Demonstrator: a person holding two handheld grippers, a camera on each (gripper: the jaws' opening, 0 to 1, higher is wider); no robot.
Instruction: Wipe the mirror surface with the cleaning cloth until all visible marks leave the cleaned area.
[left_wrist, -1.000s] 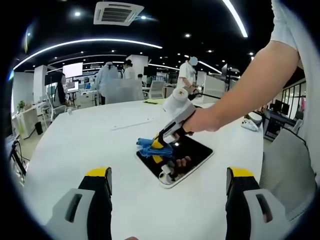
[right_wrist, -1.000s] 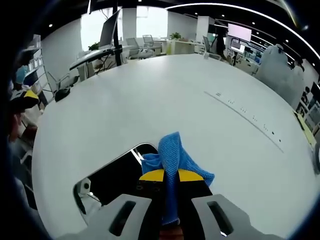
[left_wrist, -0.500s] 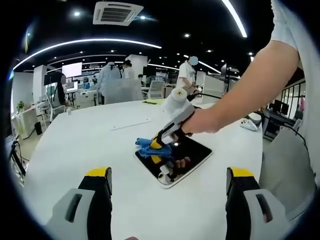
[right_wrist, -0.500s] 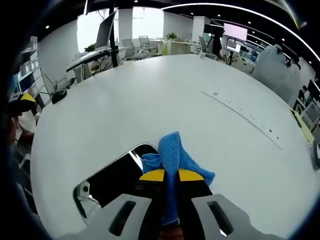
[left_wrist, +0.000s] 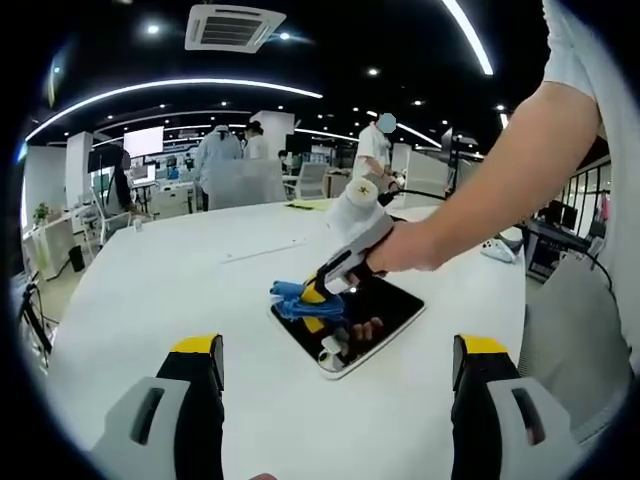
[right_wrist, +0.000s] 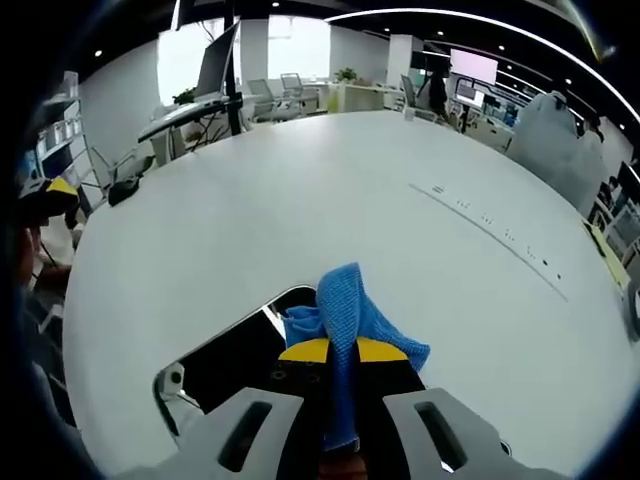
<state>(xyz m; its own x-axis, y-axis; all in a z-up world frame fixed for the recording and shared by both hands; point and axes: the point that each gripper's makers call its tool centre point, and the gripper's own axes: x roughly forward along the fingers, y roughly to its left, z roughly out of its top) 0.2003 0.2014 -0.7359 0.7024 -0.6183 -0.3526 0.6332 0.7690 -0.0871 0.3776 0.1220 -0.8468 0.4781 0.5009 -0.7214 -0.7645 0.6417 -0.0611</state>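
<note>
Mirror (left_wrist: 350, 318): dark, glossy rounded rectangle with a pale rim, lying flat on the white counter (left_wrist: 180, 290). Blue cloth (right_wrist: 345, 315), bunched, pressed on the mirror's far corner, clamped in the right hand-held gripper (right_wrist: 342, 352). Reflections obscure any marks. Mirror's near edge is cut off in right gripper view. Left hand-held gripper (left_wrist: 335, 375) hangs apart, jaws spread, empty.

Place: open-plan office or lab floor
Ceiling: dark, with long curved light strips (left_wrist: 170, 85), spot lamps and a cassette air-conditioning unit (left_wrist: 234, 25)
Furniture: large white table (right_wrist: 330, 190), desks with monitors (right_wrist: 222, 55), office chairs (right_wrist: 297, 82)
People: several figures in white coats (left_wrist: 217, 152) standing among workstations
</note>
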